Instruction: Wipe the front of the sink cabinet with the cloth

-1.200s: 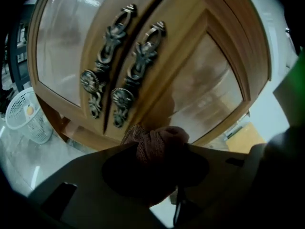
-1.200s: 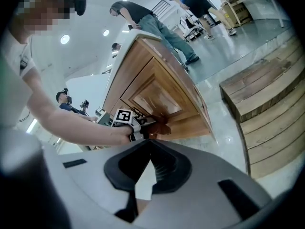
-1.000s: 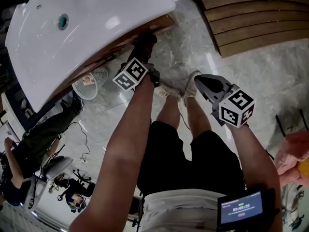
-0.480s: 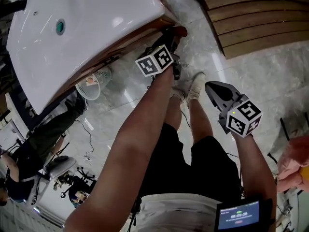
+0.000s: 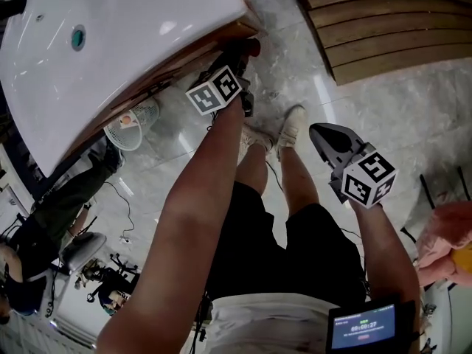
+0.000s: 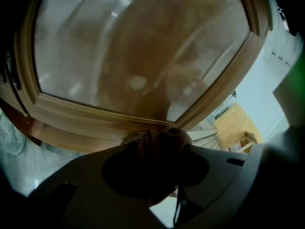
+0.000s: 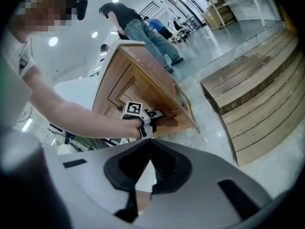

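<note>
The white sink [image 5: 133, 35] tops a wooden cabinet [image 7: 143, 87] at the upper left of the head view. My left gripper [image 5: 243, 56] is shut on a reddish-brown cloth [image 5: 253, 48] and holds it against the cabinet front near its right corner. In the left gripper view the cloth [image 6: 159, 140] bulges between the jaws and touches the lower frame of the cabinet door [image 6: 138, 56]. My right gripper [image 5: 324, 135] hangs away from the cabinet over the floor, shut and empty. Its own view shows the left gripper [image 7: 153, 117] and cloth [image 7: 167, 121] at the cabinet.
Wooden steps [image 5: 383, 21] rise just right of the cabinet. A small fan [image 5: 125, 127] stands on the glossy floor under the sink. A seated person [image 5: 44, 234] is at the left, a pink object [image 5: 446, 242] at the right. My own legs and shoes [image 5: 291, 124] are below.
The left gripper swept the cloth rightward along the cabinet front toward its corner, then drew slightly back left. The right gripper stayed about where it was.
</note>
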